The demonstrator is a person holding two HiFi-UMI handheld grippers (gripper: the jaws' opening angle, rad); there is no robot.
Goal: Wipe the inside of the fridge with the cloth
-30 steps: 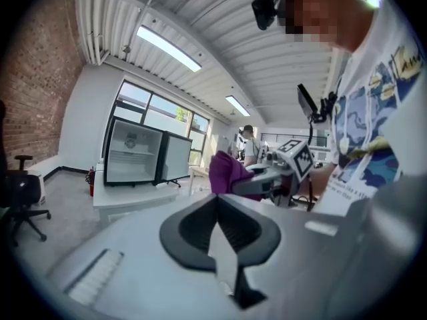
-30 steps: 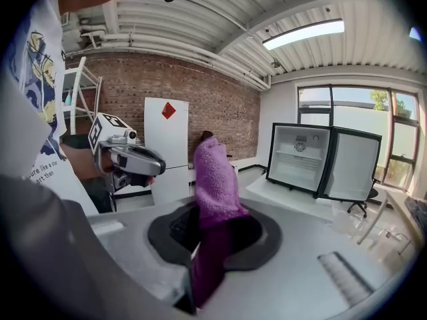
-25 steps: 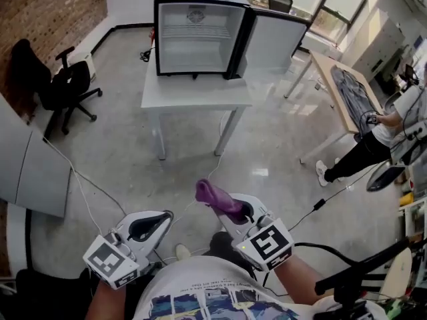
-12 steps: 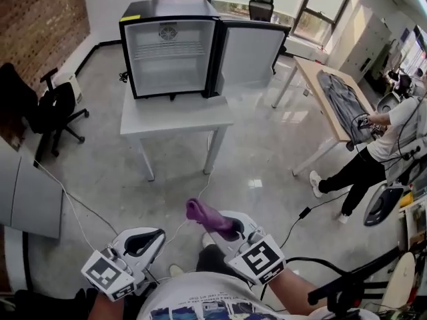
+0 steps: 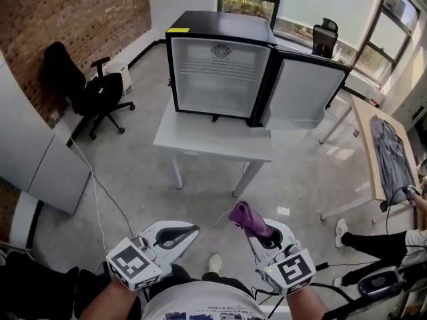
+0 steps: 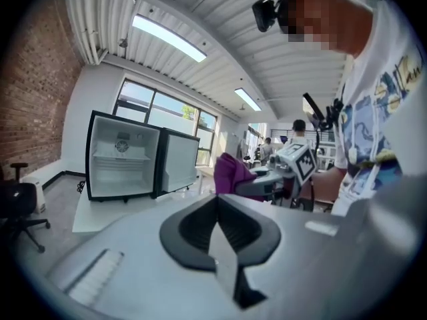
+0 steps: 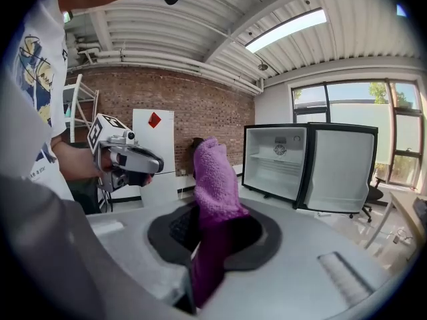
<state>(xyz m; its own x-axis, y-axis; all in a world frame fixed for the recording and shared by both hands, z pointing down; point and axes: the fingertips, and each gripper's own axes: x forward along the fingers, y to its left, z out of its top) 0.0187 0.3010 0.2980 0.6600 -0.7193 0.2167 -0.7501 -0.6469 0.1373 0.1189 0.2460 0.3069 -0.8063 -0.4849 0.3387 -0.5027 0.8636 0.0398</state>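
A small black fridge [image 5: 220, 65] stands on a white table [image 5: 213, 142] across the room, its door [image 5: 303, 95] swung open to the right and its white inside bare. It also shows in the left gripper view as the fridge [image 6: 123, 165] and in the right gripper view as the fridge [image 7: 277, 162]. My right gripper [image 5: 257, 229] is shut on a purple cloth [image 5: 247, 219], which sticks up from the jaws as the cloth [image 7: 213, 192]. My left gripper [image 5: 175, 232] is shut and holds nothing. Both grippers hang low near my body, far from the fridge.
A black office chair [image 5: 90, 89] stands at the left by the brick wall. A grey cabinet [image 5: 33, 159] is at the near left. A wooden table [image 5: 387, 155] with a grey garment lies at the right, beside a person's legs [image 5: 373, 239]. Cables run across the floor.
The head view has swung, so the fridge and table now sit more to the right and nearer. Both grippers stay low and shut, the cloth still in the right one.
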